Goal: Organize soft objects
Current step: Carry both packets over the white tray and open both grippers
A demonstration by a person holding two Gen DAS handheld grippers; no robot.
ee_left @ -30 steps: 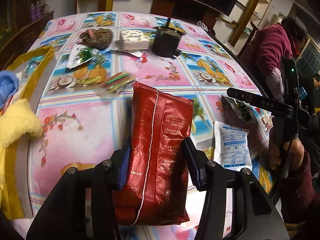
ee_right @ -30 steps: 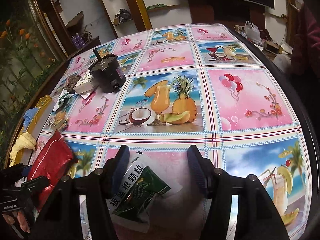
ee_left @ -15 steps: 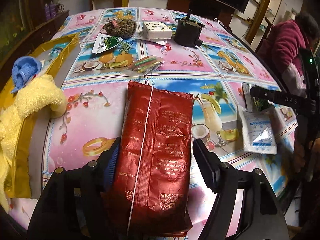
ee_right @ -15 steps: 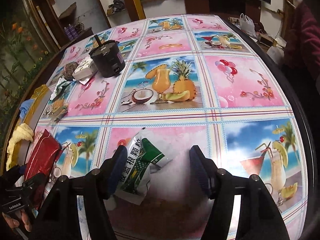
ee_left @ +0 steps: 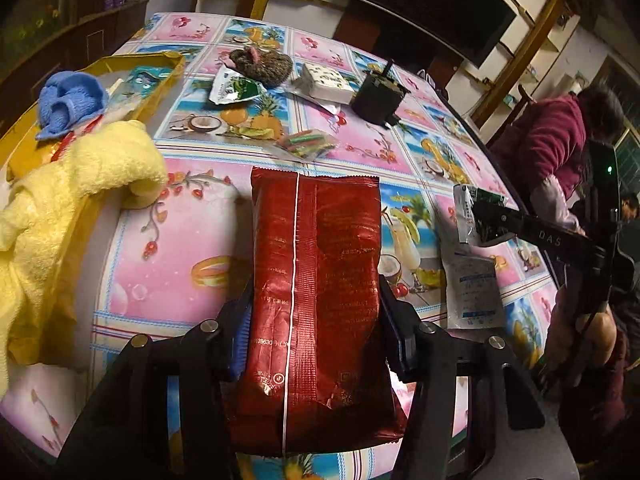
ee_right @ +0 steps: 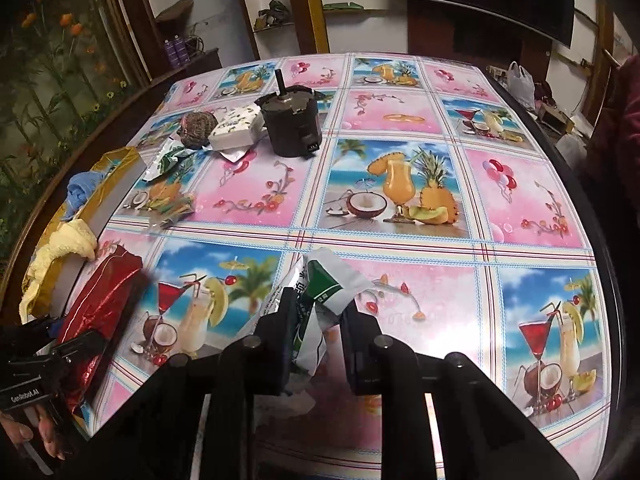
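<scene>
Crinkling under clenched fingers, the right gripper [ee_right: 316,322] pinches the light green-and-white sachet [ee_right: 320,292], while the left gripper [ee_left: 314,320] squeezes the slippery, pliable red pouch [ee_left: 316,280] mid-body.

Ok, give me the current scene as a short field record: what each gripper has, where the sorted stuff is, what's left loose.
left gripper: shut on red pouch
right gripper: jaws just closed, shut on green-and-white sachet
yellow bag: at the left table edge, holds blue cloth and yellow towel
loose on table: white sachet, candy packet, tissue pack, brown knitted item, black pot
</scene>
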